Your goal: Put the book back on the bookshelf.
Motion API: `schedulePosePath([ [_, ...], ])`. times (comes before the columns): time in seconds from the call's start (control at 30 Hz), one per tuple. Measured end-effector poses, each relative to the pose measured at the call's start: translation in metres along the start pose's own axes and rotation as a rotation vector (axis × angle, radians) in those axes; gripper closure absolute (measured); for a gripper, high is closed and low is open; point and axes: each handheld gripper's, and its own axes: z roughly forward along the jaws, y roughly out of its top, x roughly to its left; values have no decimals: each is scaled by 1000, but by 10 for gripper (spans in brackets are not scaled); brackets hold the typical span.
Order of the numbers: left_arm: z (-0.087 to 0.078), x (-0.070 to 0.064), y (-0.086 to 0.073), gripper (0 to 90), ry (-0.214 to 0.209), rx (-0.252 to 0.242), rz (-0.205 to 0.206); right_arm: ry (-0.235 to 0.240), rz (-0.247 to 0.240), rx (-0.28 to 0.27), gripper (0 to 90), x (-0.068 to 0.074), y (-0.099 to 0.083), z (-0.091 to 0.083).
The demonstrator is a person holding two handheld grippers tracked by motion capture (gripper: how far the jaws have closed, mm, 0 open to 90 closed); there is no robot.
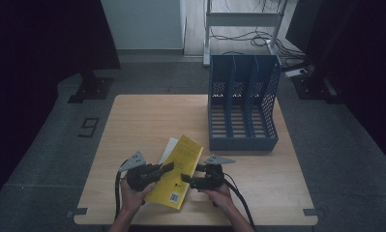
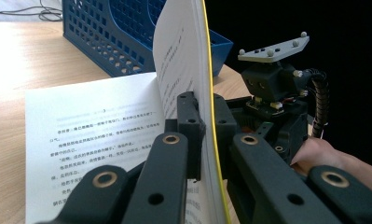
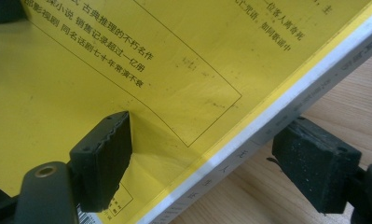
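A yellow paperback book [image 1: 182,162] lies near the table's front edge, its back cover with a barcode facing up. My left gripper [image 1: 170,166] is shut on the book's left edge. In the left gripper view it [image 2: 204,116] pinches the yellow cover with a few pages [image 2: 183,56] and holds them upright above a flat printed page [image 2: 95,126]. My right gripper [image 1: 186,180] is open at the book's right side. Its jaws [image 3: 209,163] straddle the white spine, one pad [image 3: 104,158] resting over the yellow cover [image 3: 127,70], the other over bare wood.
A blue three-slot file holder [image 1: 243,106] stands at the back right of the wooden table [image 1: 142,121], just beyond the book [image 2: 113,37]. My right gripper [image 2: 272,93] and its hand show close behind the lifted cover. A dark floor surrounds the table.
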Motion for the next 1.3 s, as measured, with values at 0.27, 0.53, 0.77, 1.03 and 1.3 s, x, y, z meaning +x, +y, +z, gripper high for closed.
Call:
schedulePosePath([
  [0.27,-2,5,-1,868,-19,-17,-25,-15,-13,-21,225,2,0,-3],
  [0.53,-3,7,-1,868,-39,-11,-29,-32,-25,-44,244,5,1,-8],
  [0.77,-3,8,-2,868,-58,-6,-35,-46,-29,-94,272,5,2,-15],
  [1.03,-3,11,-3,868,-80,3,-50,-51,-29,-151,292,5,4,-23],
  [1.3,-1,13,-5,868,-82,11,-57,-63,-42,-185,329,5,5,-29],
])
